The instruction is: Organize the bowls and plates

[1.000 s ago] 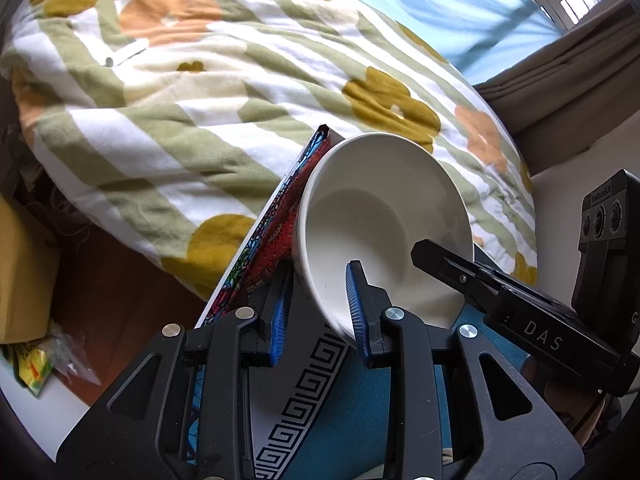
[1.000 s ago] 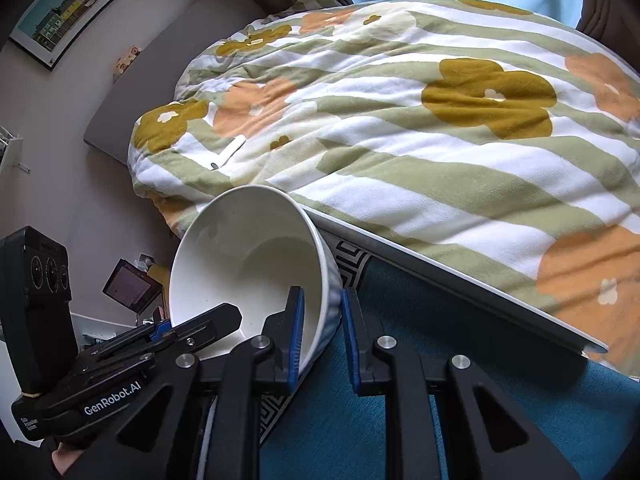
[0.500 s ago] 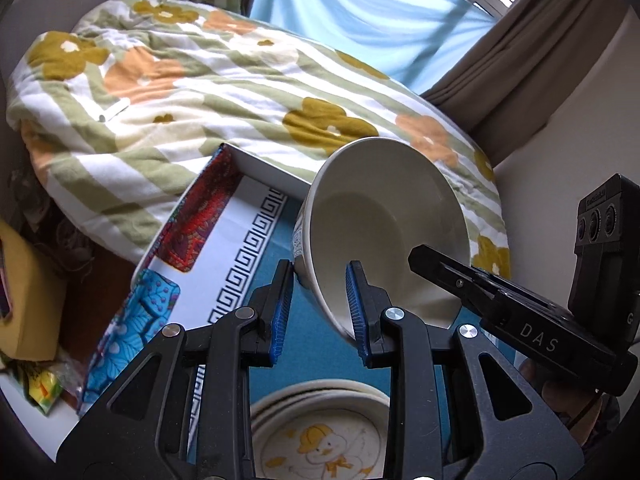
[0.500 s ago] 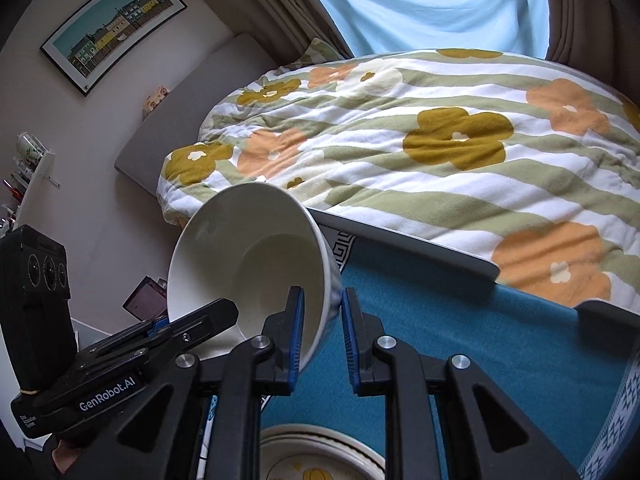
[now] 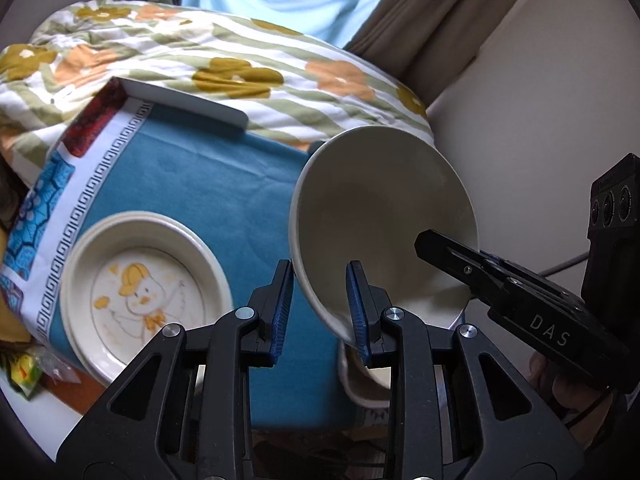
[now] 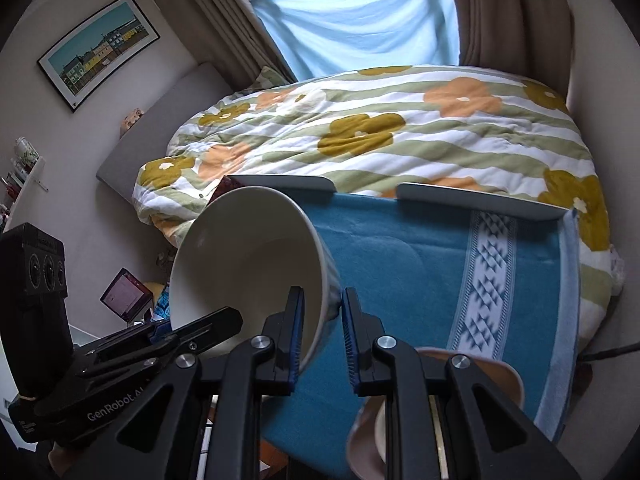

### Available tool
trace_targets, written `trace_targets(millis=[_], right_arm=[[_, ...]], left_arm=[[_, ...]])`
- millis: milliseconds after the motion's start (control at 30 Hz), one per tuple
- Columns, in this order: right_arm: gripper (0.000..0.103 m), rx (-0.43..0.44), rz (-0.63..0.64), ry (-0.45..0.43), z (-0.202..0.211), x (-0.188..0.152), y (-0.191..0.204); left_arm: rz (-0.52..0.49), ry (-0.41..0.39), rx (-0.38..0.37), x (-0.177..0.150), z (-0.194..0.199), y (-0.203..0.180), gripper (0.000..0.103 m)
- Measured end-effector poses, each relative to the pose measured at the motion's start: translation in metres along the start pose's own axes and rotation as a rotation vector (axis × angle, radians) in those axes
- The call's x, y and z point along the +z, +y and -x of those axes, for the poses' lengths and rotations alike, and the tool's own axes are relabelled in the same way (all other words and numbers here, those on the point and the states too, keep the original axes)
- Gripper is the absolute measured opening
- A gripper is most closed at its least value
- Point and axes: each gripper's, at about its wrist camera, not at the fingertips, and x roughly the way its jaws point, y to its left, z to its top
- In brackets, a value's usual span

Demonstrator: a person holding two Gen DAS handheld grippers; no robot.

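Mid-carry: I've got both grippers, left (image 5: 320,304) & right (image 6: 322,336), jaws clamped on the white bowl (image 5: 380,216) rim. Next, I reckon: lower it level onto the bowl (image 6: 432,412) below.

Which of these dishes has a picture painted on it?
The plate lying flat on the blue cloth has a yellow-capped duck drawn inside. The white bowl held by both grippers is plain.

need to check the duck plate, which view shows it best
The left wrist view: the duck plate lies whole on the blue cloth, its picture facing up. In the right wrist view it cannot be made out; the white bowl and both grippers cover that side.
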Motion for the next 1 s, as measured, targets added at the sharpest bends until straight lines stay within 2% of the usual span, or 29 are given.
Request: trace_targets(millis=[233,467,700,1000], right_arm=[[0.017,-0.083,-0.088,0.004,0.030,-0.041,-0.049],[0.017,-0.100,-0.177,0.041,0.021,-0.079,-0.085],[0.017,-0.119,-0.209,0.052,0.009,-0.095,-0.095],[0.017,-0.141,-0.238,0.062,0.005,-0.103,-0.102]], left_arm=[[-0.074,0.137,-0.038,-0.045,-0.035,-0.054,0.024],[-0.164,0.247,0.009,-0.074,-0.072,-0.071,0.024],[-0.292,0.276,0.105,-0.078,-0.091,-0.085,0.024],[-0.417,0.288,0.185,-0.080,-0.105,-0.098,0.024]])
